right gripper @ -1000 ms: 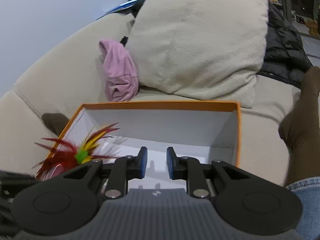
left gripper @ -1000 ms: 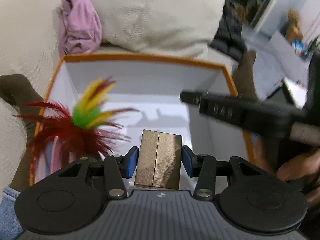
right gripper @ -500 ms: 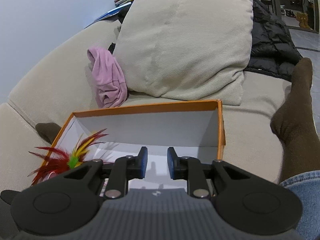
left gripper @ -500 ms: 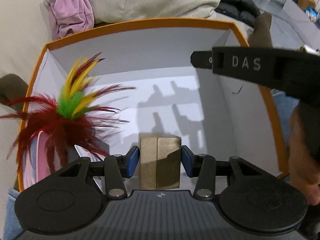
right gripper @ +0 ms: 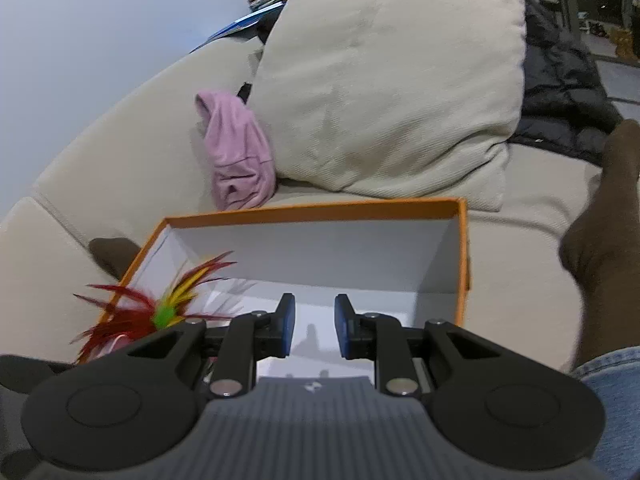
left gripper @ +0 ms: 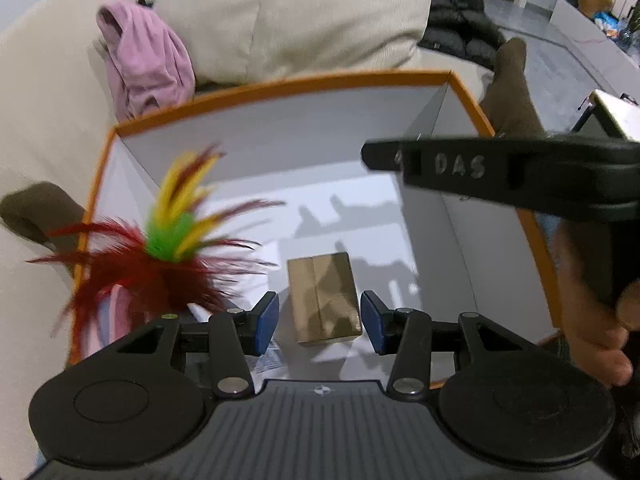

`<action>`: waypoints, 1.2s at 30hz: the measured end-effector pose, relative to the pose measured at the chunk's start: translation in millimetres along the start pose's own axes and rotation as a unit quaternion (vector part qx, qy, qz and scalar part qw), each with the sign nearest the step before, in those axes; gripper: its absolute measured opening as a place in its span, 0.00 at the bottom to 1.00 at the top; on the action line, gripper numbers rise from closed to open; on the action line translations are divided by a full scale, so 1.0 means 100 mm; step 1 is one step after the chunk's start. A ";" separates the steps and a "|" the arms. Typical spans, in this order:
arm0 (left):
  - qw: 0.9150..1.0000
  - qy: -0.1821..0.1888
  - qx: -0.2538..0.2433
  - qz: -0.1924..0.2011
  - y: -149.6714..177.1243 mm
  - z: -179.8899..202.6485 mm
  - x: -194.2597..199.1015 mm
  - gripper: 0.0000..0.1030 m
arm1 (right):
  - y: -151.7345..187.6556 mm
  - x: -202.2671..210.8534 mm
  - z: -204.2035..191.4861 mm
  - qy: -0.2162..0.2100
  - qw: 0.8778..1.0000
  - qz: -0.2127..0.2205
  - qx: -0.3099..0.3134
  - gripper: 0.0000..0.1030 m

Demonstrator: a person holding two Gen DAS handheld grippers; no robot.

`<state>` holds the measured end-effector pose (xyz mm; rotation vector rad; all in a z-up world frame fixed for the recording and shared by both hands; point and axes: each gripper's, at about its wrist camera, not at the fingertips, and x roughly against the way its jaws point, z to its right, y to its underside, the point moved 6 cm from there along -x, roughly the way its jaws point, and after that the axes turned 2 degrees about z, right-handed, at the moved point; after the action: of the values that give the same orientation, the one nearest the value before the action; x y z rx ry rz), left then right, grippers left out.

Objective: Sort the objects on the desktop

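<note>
A beige fabric sofa (right gripper: 120, 168) carries the scene, with a large cream cushion (right gripper: 392, 80) propped against its back, a crumpled pink cloth (right gripper: 236, 152) tucked beside the cushion and a black quilted jacket (right gripper: 560, 92) heaped behind. A brown-socked foot (right gripper: 600, 232) rests on the seat just right of the open white cardboard box with orange rim (right gripper: 312, 210); a second brown sock (left gripper: 36, 212) shows past the box's left wall. In the left wrist view the black body of the right gripper (left gripper: 500, 168), lettered "DAS", crosses above the box's right side, the person's hand (left gripper: 592, 312) wrapped round its handle.

Inside the box, a feather shuttlecock of red, yellow and green plumes (left gripper: 160, 248) stands at the left wall, over something pink and some printed paper. A small tan cardboard packet (left gripper: 324, 298) lies flat on the white floor of the box, near its front.

The left gripper (left gripper: 320, 322) hangs over the packet, its blue-padded jaws spread apart with a gap on each side; half a second ago they were clamped on it. The right gripper (right gripper: 314, 330) hovers at the box's near edge, jaws parted and holding nothing, as before.
</note>
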<state>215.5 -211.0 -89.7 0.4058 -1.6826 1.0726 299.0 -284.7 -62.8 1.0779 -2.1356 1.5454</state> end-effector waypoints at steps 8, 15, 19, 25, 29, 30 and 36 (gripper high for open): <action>0.993 -0.009 0.048 0.106 0.05 -0.45 0.59 0.51 | 0.14 -0.11 -0.19 -0.060 0.996 -0.065 -0.005 0.33; 0.977 -0.064 0.141 0.145 0.25 -1.10 0.73 0.51 | 0.37 -0.34 -0.19 -0.039 0.990 -0.131 -0.019 0.33; 0.968 -0.088 0.190 0.136 0.39 -1.45 0.62 0.51 | 0.43 -0.42 -0.16 -0.045 0.986 -0.154 -0.041 0.33; 0.964 -0.046 0.236 0.115 0.52 -1.62 0.41 0.51 | 0.48 -0.51 -0.20 -0.067 0.978 -0.188 -0.063 0.29; 0.964 -0.031 0.240 0.111 0.59 -1.64 0.35 0.51 | 0.52 -0.50 -0.24 -0.076 0.974 -0.206 -0.059 0.28; 0.964 -0.027 0.241 0.112 0.59 -1.64 0.35 0.50 | 0.53 -0.49 -0.25 -0.078 0.973 -0.211 -0.056 0.28; 0.963 -0.006 0.248 0.109 0.61 -1.65 0.33 0.47 | 0.60 -0.49 -0.32 -0.084 0.970 -0.219 -0.064 0.28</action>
<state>255.4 -37.0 -80.1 0.5518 -1.4798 1.6667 283.5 -228.0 -122.0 1.5512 -1.8921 1.1324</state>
